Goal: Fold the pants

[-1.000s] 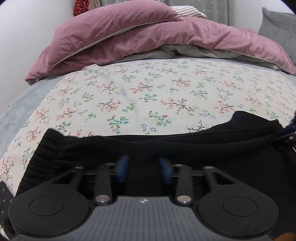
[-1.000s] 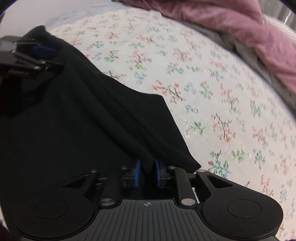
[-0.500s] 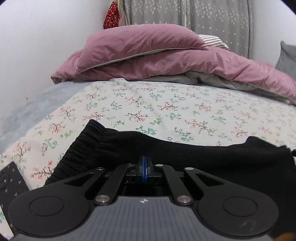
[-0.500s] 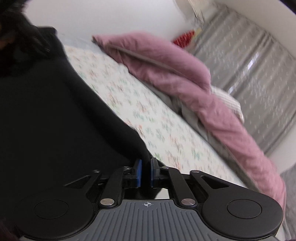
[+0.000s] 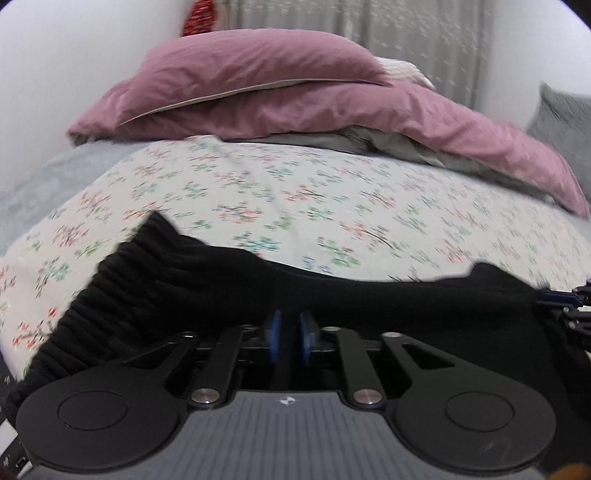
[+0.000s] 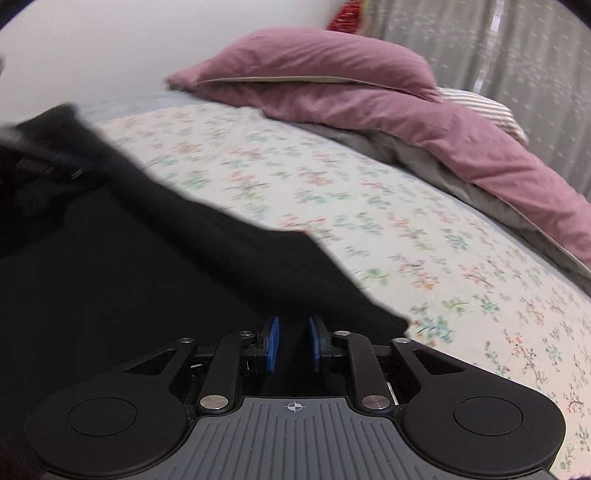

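The black pants [image 5: 184, 288] hang stretched between my two grippers above the floral bedsheet [image 5: 295, 192], their ribbed waistband drooping at the left. My left gripper [image 5: 290, 321] pinches the upper edge of the fabric; its jaws are opening and show a narrow gap filled with dark cloth. In the left wrist view my right gripper [image 5: 569, 306] grips the pants at the far right edge. In its own view the right gripper [image 6: 293, 325] is closing on a fold of the pants [image 6: 147, 277]. The left gripper [image 6: 48, 162] appears there as a blur at the upper left.
A pink pillow [image 5: 258, 74] and a pink duvet [image 5: 461, 136] are piled at the head of the bed. A grey cushion [image 5: 565, 114] sits at the right and grey curtains [image 5: 406, 33] hang behind. Bare floral sheet [image 6: 406, 221] lies beyond the pants.
The left pads stood wide a second ago, met half a second ago, and now show a small gap. The right view swung from looking down at the sheet to looking across the bed.
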A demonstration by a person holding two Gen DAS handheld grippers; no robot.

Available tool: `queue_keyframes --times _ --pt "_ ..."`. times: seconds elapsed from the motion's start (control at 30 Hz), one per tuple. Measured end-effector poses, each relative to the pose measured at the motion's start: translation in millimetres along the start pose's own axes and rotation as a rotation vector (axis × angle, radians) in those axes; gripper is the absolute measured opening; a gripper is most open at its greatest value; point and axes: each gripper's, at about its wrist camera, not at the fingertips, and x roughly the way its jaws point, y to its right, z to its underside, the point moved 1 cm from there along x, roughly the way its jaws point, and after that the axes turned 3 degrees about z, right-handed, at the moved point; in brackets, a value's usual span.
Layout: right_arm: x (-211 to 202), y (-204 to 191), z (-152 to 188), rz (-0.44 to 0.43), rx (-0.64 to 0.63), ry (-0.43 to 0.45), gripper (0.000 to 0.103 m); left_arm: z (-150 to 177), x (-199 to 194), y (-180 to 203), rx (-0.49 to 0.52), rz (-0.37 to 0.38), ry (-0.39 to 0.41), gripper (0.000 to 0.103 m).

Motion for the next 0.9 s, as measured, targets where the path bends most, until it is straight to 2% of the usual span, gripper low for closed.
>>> queue_keyframes --times 0.03,0.07,0.13,0.2,0.27,0.37,0.43,0.5,0.57,0.7,0.9 --pt "7 7 -2 0.07 0.019 -0.017 0.012 -1 0 -5 -0.025 -0.003 -0.001 0.034" --pt "15 18 -3 0.105 0.055 -0.033 0.012 -2 -1 -8 -0.051 0.007 -0.007 0.034" --pt "16 36 -6 0.126 0.155 -0.058 0.015 -5 -8 -8 -0.072 0.01 -0.008 0.034" --pt "4 43 -6 0.1 0.195 -0.058 0.015 -5 -17 -1 -0.045 0.009 0.007 0.048" --pt "-9 43 -1 0.055 0.207 -0.069 0.022 -4 -25 8 -0.011 0.029 0.018 0.054" --pt "-26 44 10 0.021 0.247 -0.087 0.022 1 -35 23 0.023 0.079 0.02 0.06" --pt "-38 45 20 0.001 0.296 -0.099 0.024 6 -43 32 0.044 0.108 0.024 0.068" --pt "-52 44 30 -0.025 0.35 -0.111 0.033 11 -52 43 0.06 0.142 0.028 0.084" --pt "-62 42 35 -0.059 0.389 -0.116 0.045 17 -60 54 0.073 0.18 0.025 0.087" --pt "-86 31 49 -0.102 0.422 -0.173 0.046 33 -69 71 0.069 0.264 -0.011 0.093" --pt "-109 22 75 -0.222 0.581 -0.238 0.046 62 -78 102 0.143 0.355 -0.077 0.097"
